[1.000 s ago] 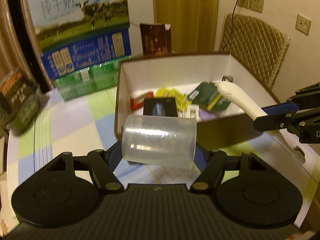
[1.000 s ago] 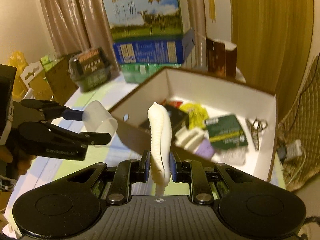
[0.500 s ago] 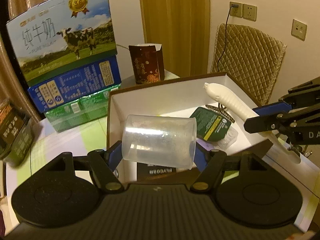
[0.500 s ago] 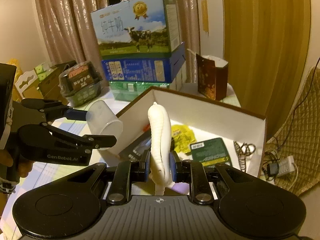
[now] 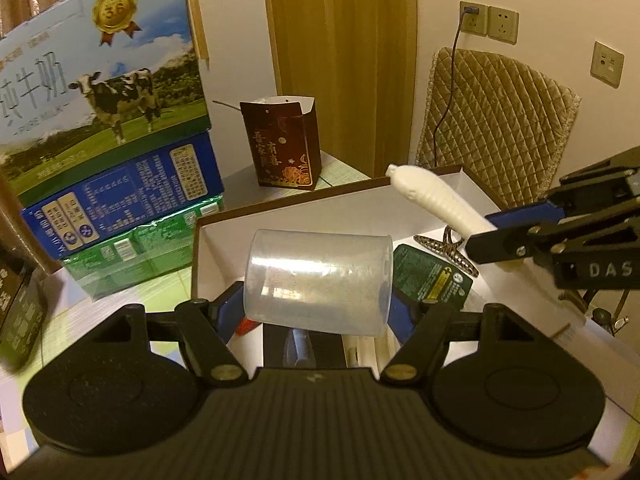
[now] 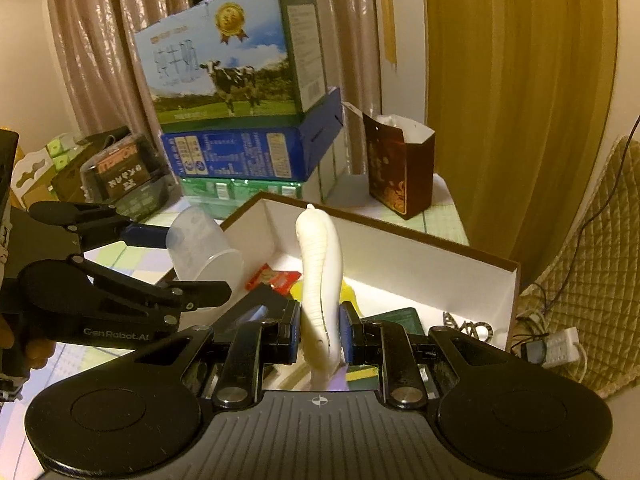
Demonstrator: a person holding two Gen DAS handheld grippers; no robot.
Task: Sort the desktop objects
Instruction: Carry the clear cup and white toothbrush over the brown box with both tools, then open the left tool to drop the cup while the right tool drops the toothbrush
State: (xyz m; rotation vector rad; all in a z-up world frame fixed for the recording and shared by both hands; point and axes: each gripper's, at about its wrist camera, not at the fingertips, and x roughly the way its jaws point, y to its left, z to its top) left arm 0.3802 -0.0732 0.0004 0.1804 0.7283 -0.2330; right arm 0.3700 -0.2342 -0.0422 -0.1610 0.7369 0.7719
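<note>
My left gripper (image 5: 318,304) is shut on a clear plastic cup (image 5: 320,280) that lies sideways between its blue pads, over the near left part of the open white box (image 5: 304,216). The same cup (image 6: 204,252) shows at the left of the right wrist view. My right gripper (image 6: 320,336) is shut on a long cream-white ribbed handle (image 6: 320,264) that stands upright over the box's middle. From the left wrist view that handle (image 5: 432,200) slants above the box's right side. A black case, red packet (image 6: 274,280), yellow bag and green packet (image 5: 430,276) lie inside.
Stacked milk cartons (image 5: 100,120) stand behind the box on the left, a dark red paper bag (image 5: 284,144) behind its far wall. A quilted chair back (image 5: 500,128) and a cable are at the right. A shrink-wrapped pack (image 6: 120,172) sits far left.
Both grippers have carried their objects forward from the box's near wall to above its inside. The box's contents have slid down in both views. Neither grip changed.
</note>
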